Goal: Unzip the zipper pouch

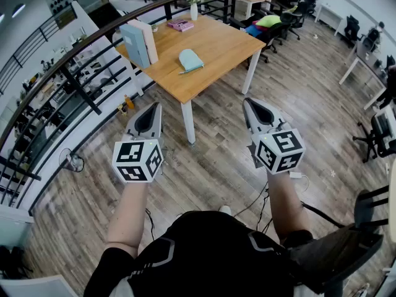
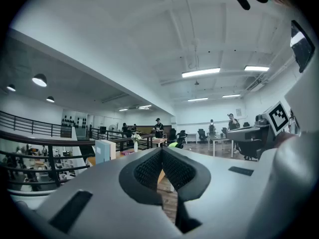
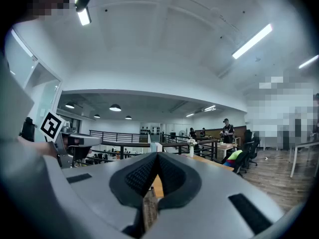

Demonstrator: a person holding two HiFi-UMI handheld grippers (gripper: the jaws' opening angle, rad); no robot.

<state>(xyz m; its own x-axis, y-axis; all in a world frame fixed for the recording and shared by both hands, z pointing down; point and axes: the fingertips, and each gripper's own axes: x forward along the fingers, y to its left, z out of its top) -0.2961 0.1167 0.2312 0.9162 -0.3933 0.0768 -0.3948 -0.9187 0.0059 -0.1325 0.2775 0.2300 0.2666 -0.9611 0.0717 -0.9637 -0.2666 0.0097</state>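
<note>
A light blue zipper pouch (image 1: pixel 190 60) lies on the wooden table (image 1: pixel 210 48) ahead of me, near its front edge. My left gripper (image 1: pixel 153 106) and right gripper (image 1: pixel 249 103) are held level over the floor, well short of the table, both shut with nothing between the pads. In the left gripper view the left gripper (image 2: pixel 161 150) has its black pads meeting at the tips. In the right gripper view the right gripper (image 3: pixel 157 155) is closed the same way. The pouch is hidden behind the jaws in both gripper views.
Upright books (image 1: pixel 139 42), a pink book (image 1: pixel 180 25) and a vase of flowers (image 1: pixel 193 5) also stand on the table. A black railing (image 1: pixel 80 73) runs along the left. Office chairs (image 1: pixel 272 26) stand behind the table. Wood floor (image 1: pixel 210 159) lies between me and the table.
</note>
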